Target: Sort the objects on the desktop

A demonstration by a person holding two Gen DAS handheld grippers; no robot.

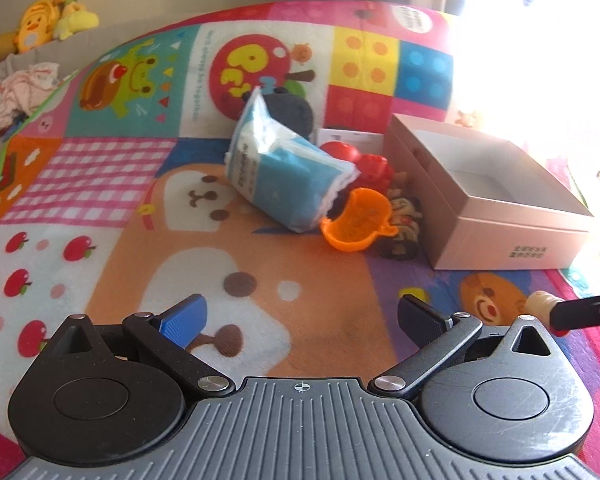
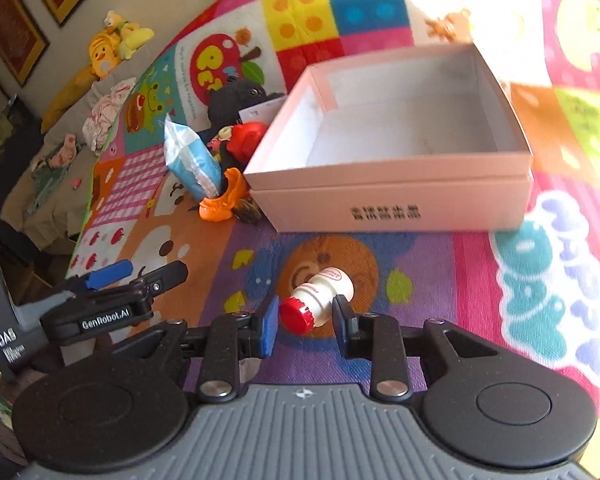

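My right gripper (image 2: 306, 307) is shut on a small white bottle (image 2: 325, 295) with a red cap, held just above the colourful play mat (image 2: 480, 280). An open pink box (image 2: 380, 208) stands beyond it with nothing visible inside. Left of the box lies a pile: a blue tissue pack (image 1: 284, 176), an orange cup (image 1: 356, 220) on its side, a red toy (image 1: 374, 170), a black plush (image 1: 292, 110) and a dark brown toy (image 1: 404, 228). My left gripper (image 1: 302, 306) hovers open over the mat, short of the pile, with nothing between its fingers.
In the left wrist view the pink box (image 1: 500, 232) sits right of the pile, in bright window glare. Yellow plush toys (image 1: 48, 20) and a bundle of cloth (image 1: 20, 92) lie on a grey sofa past the mat's far left edge.
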